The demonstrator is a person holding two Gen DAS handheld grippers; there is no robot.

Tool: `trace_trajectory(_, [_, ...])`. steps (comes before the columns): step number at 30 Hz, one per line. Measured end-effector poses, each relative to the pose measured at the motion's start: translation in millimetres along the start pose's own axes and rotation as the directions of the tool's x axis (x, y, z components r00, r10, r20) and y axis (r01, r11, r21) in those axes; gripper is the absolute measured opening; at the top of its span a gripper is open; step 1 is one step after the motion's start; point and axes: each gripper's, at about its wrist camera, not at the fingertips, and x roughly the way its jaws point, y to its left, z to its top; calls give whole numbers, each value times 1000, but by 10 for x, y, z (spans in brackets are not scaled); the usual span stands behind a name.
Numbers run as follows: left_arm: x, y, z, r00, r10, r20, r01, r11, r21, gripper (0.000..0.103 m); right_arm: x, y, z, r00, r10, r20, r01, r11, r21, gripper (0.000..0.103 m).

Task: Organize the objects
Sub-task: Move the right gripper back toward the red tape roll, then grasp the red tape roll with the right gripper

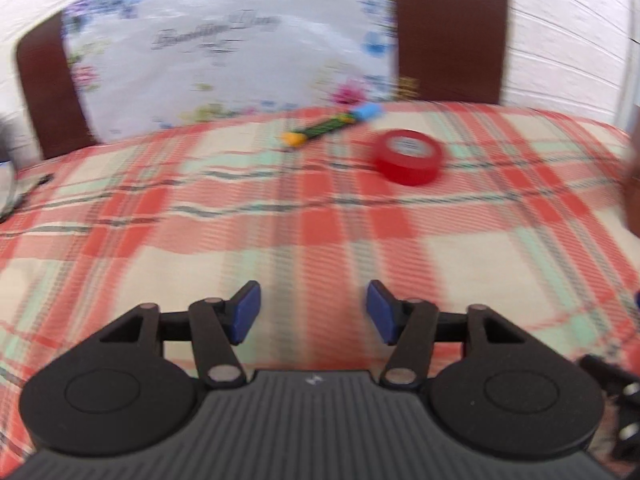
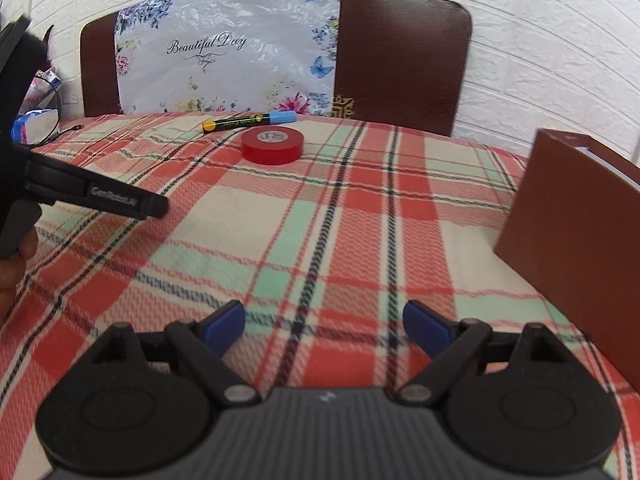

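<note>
A red roll of tape (image 1: 409, 156) (image 2: 272, 145) lies flat on the plaid tablecloth (image 1: 280, 232) (image 2: 320, 220) near its far edge. Just behind it lies a black marker (image 1: 328, 127) (image 2: 248, 121) with a blue cap and a yellow end. My left gripper (image 1: 314, 312) hovers over the near cloth, open, with nothing between its blue pads. My right gripper (image 2: 324, 326) is also open and empty, well short of the tape. The left gripper's black body (image 2: 92, 196) shows at the left of the right wrist view.
A brown box (image 2: 576, 248) stands on the table at the right. Behind the table is a brown headboard (image 2: 400, 52) with a floral plastic sheet (image 2: 228, 52) against a white brick wall. Cables and bags (image 2: 36, 120) lie at the far left.
</note>
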Motion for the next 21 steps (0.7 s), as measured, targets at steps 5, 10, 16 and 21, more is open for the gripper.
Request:
trace_trajectory(5, [98, 491, -90, 997, 30, 67, -22, 993, -113, 72, 320, 80, 241, 1000, 28, 2, -28, 1000, 7, 90])
trace_trajectory(10, [79, 511, -136, 994, 1, 112, 15, 990, -144, 72, 813, 179, 621, 999, 41, 24, -42, 999, 27, 90])
trace_trajectory(16, [112, 504, -157, 994, -6, 113, 21, 990, -139, 74, 1447, 360, 1088, 998, 30, 49, -30, 1000, -5, 90])
trace_trajectory(21, [143, 497, -150, 994, -1, 108, 15, 991, -132, 74, 1690, 435, 1245, 996, 81, 47, -80, 996, -37, 76])
